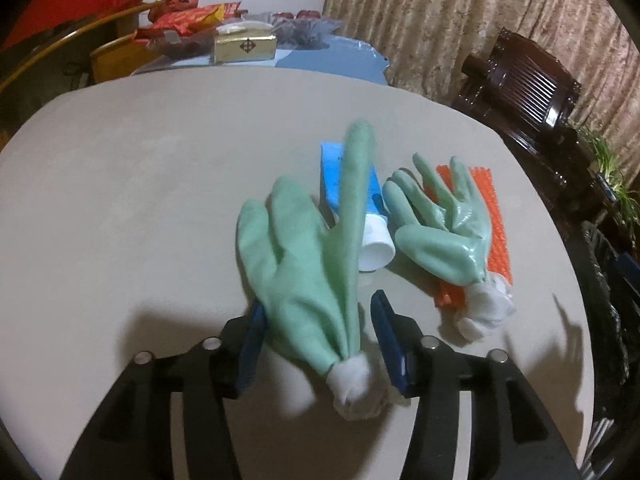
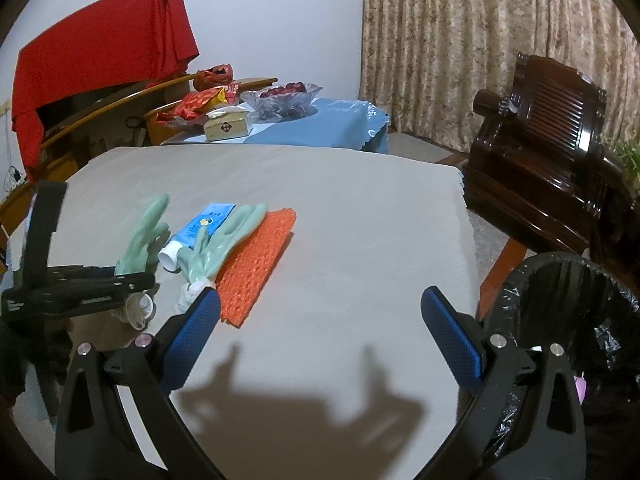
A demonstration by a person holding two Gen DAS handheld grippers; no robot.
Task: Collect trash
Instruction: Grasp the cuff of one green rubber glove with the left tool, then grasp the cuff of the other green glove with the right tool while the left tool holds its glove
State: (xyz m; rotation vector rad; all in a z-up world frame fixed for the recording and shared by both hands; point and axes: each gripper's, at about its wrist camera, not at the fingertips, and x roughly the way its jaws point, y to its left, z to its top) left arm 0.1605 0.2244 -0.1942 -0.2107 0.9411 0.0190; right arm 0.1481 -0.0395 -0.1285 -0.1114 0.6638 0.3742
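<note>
Going left to right across the bench (image 2: pixel 340 200), four pieces of trash are still out. Furthest left is a green glove (image 1: pixel 304 264), lying between the fingers of the left gripper (image 1: pixel 320 332); the blue pads stand apart on either side of its cuff and do not look clamped on it (the glove is blurred, so contact on the left pad is hard to rule out). Next comes a blue tube with a white cap (image 1: pixel 360 208), partly under that glove's long finger. Beside it lies the second green glove (image 1: pixel 440 224), resting on an orange mesh sheet (image 2: pixel 256 264). Further right, the right gripper (image 2: pixel 320 304) hovers over bare bench with its fingers wide apart, holding nothing. At the far right, just off the bench edge, stands the bin with a black liner (image 2: pixel 560 320); something pinkish shows inside, too small to identify. By my judgement the collecting is barely begun: all four items remain to be carried over.
</note>
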